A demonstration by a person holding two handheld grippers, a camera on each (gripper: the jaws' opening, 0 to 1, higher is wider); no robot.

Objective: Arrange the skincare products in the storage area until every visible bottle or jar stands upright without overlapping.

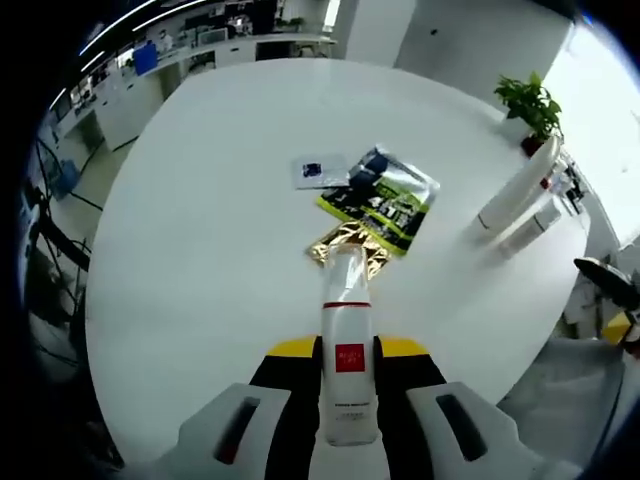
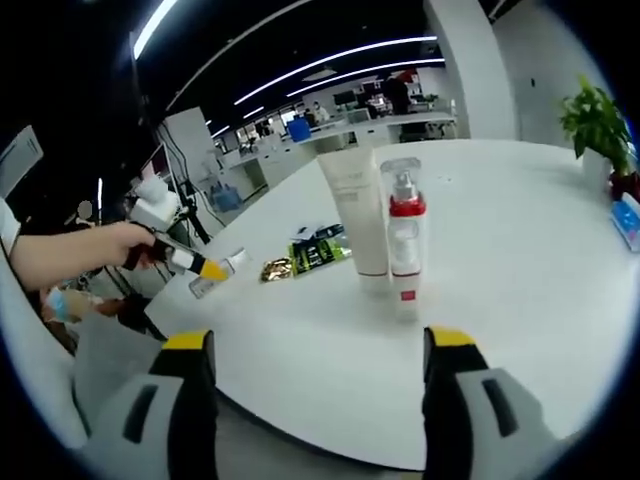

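My left gripper is shut on a white bottle with a red label and a clear cap, which lies lengthwise between the jaws and points out over the round white table. In the right gripper view a hand holds that left gripper with the bottle at the table's left edge. A white tube and a pump bottle with a red collar stand upright side by side, ahead of my right gripper. The right gripper is open and holds nothing. In the left gripper view, tube and pump bottle stand far right.
Flat sachets lie mid-table: a green-black one, a gold one and a white one. A potted plant stands at the far rim. A blue item sits at the right edge. Office desks lie beyond the table.
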